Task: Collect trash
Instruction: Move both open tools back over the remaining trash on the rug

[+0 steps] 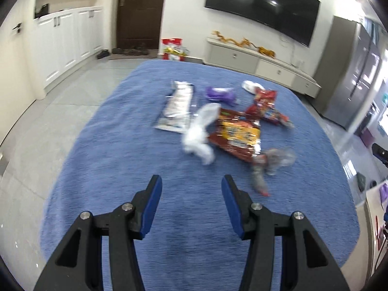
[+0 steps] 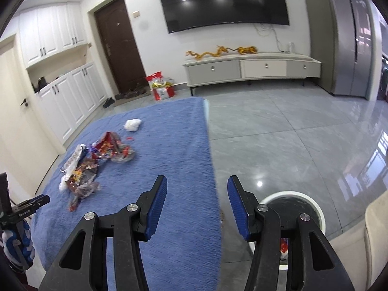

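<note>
The left tool (image 1: 191, 181) is pointing down with its jaws apart and nothing between them. The right tool (image 2: 197, 183) is also tilting down, open and empty.

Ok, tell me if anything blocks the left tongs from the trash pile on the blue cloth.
Nothing visible does. The left tongs stand open and empty, with only bare blue cloth between them and the crumpled white plastic.
</note>
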Motion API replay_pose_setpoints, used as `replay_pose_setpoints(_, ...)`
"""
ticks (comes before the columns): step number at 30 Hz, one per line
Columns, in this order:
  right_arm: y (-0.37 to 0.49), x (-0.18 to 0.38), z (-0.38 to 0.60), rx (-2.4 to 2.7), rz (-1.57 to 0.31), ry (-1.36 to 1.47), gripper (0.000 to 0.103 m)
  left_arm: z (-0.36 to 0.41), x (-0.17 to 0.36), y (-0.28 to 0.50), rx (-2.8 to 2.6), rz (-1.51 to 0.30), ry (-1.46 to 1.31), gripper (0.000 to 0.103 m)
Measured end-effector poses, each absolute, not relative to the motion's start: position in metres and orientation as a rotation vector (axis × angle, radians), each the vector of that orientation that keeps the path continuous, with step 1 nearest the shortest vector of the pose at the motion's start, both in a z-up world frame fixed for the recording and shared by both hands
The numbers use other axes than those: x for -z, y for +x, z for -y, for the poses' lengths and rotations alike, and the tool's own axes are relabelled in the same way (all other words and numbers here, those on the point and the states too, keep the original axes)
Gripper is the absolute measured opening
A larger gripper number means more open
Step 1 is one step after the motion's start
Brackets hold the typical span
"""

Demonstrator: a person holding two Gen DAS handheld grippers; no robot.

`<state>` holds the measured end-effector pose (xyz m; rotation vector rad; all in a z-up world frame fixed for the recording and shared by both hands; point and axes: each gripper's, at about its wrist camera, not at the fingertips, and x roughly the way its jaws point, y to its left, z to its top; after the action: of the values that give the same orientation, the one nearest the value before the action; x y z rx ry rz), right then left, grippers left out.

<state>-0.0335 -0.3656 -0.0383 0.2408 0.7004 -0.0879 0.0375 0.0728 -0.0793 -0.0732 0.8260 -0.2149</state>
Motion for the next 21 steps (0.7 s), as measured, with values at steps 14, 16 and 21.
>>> replay_pose_setpoints(14,0.01,0.037,0.316,0.0,-0.754,0.179,0.054,-0.122,0.102,0.04,0.16,-0.833,-0.193,0.049)
replay_pose_setpoints(16,0.015,0.041,0.315,-0.003,-0.764,0.183,0.054,-0.121,0.104,0.041,0.165,-0.844,-0.201,0.049)
replay_pose_setpoints(21,0.029,0.055,0.313,-0.015,-0.793,0.187,0.054,-0.113,0.105,0.054,0.192,-0.859,-0.208,0.049)
